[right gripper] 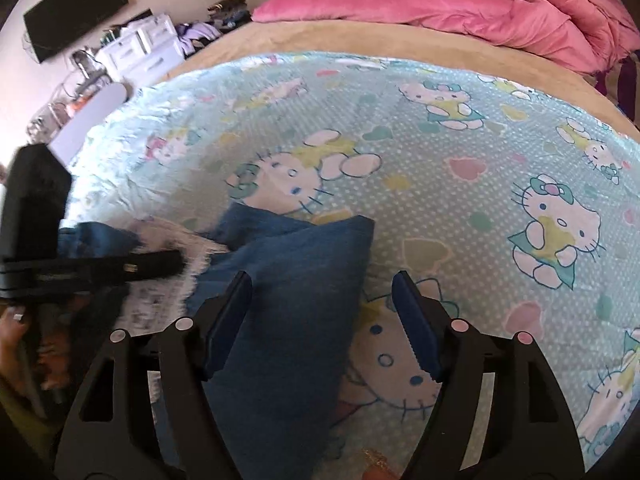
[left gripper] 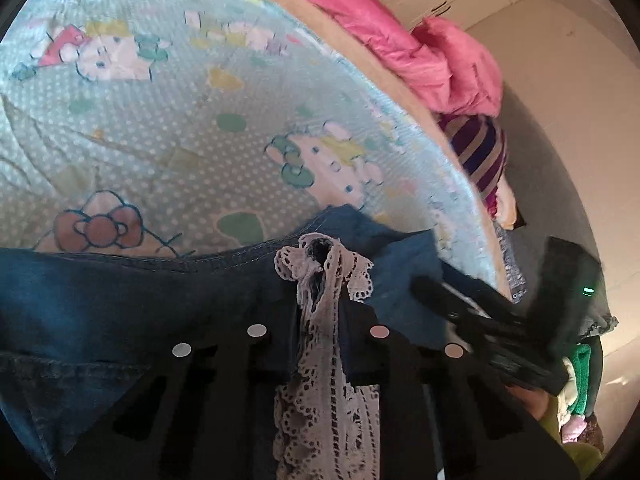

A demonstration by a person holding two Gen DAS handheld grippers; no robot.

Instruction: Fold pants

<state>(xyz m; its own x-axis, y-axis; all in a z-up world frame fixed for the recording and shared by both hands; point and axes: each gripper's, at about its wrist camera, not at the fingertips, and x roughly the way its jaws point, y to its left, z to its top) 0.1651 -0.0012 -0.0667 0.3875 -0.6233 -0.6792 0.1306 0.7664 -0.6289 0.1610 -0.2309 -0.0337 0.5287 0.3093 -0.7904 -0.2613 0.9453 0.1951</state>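
Between my left gripper's [left gripper: 318, 304] closed jaws sits the lace trim [left gripper: 320, 280] of the pants [left gripper: 120, 300]. My right gripper [right gripper: 320, 320] gapes wide, holding nothing, with a denim corner [right gripper: 304, 264] just ahead of it. Soft, limp, fairly heavy; I'd pinch seams, since lace may tear.

Left gripper [left gripper: 318, 316] fingers closed on white lace trim [left gripper: 320, 272], blue denim pants [left gripper: 120, 296], cartoon-print sheet [left gripper: 180, 120]

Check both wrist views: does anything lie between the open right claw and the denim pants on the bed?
Nothing visible does. The right claw hangs open directly over a blue fold of the pants, with only air between. The left claw is shut on their lace trim.
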